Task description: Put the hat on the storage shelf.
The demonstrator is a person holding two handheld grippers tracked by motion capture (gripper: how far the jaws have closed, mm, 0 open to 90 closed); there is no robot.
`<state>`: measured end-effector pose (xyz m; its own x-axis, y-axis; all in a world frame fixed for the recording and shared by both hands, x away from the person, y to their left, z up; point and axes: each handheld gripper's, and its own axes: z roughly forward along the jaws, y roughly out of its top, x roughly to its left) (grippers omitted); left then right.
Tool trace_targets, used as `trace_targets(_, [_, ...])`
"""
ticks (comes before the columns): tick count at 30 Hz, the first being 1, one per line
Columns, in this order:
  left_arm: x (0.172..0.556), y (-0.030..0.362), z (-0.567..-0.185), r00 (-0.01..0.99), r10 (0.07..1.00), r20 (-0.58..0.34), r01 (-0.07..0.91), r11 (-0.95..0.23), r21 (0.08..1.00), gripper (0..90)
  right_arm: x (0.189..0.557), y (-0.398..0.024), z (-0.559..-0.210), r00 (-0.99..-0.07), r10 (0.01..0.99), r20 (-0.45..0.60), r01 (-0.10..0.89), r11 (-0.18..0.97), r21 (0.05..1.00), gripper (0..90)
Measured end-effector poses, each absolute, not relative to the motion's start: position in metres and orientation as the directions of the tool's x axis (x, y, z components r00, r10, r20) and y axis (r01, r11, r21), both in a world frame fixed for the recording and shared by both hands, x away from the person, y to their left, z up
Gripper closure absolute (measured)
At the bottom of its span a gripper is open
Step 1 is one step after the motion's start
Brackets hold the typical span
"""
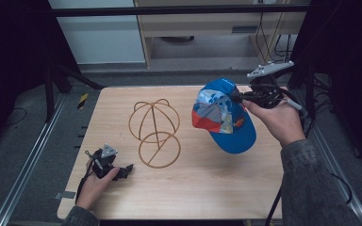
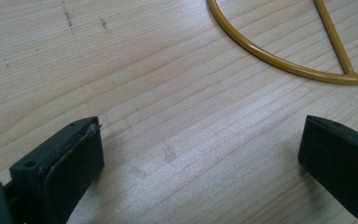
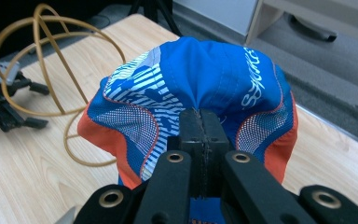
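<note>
Blue cap, centre-right, pinched by shut right claw: thin fabric grip may slip. Wire stand light, tips easily. Left claw wide open, empty.

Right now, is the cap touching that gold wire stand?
Apart. In the high view the cap, pinched in the right gripper, hangs to the right of the stand, with bare table showing between them.
</note>
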<state>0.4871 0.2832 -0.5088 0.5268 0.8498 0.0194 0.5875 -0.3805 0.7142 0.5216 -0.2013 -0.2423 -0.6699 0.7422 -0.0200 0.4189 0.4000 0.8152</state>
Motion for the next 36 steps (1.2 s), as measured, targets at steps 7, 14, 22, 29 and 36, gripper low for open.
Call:
trace_targets(7, [0.487,0.283,-0.509,0.527,0.849,0.02,0.587,-0.381,0.714,0.0,0.515,-0.194,-0.229,-0.683,0.73,-0.025,0.376,0.382,0.844,90.0])
trace_targets(14, [0.487,0.283,-0.509,0.527,0.85,0.019,0.587,-0.381,0.714,0.0,0.509,-0.184,-0.223,-0.702,0.712,-0.023,0.339,0.363,0.868,90.0])
trace_targets(22, [0.487,0.283,-0.509,0.527,0.85,0.019,0.587,-0.381,0.714,0.0,0.501,-0.168,-0.213,-0.719,0.695,-0.024,0.285,0.326,0.902,90.0])
trace_targets(29, [0.487,0.283,-0.509,0.528,0.849,0.02,0.589,-0.383,0.712,0.0,0.5,-0.149,-0.203,-0.733,0.68,-0.031,0.245,0.306,0.92,90.0])
trace_targets(36, [0.487,0.283,-0.509,0.526,0.85,0.019,0.589,-0.38,0.713,0.0,0.501,-0.129,-0.201,-0.748,0.663,-0.031,0.217,0.289,0.932,90.0])
